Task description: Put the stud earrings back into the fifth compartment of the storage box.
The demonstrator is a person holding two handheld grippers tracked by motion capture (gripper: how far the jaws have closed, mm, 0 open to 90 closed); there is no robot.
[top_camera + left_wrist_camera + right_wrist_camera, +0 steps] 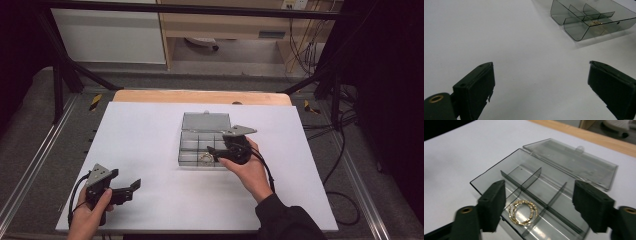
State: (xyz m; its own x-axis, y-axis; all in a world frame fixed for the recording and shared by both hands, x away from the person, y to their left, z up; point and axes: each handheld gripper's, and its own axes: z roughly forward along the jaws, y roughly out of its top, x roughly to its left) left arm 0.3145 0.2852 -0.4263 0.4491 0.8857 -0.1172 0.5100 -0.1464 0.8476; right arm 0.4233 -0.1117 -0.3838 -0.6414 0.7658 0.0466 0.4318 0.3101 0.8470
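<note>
Right tongs gape over gold bracelet in unlabelled box.

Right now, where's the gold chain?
The gold chain lies coiled in a front compartment of the open clear box, mid-table in the high view, just below the open right gripper.

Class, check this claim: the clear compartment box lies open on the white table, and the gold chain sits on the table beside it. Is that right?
Not quite. The compartment box does lie open on the white table, but the gold chain sits inside one of its compartments, not beside it. The right gripper view shows this, with the right gripper open above the chain.
</note>
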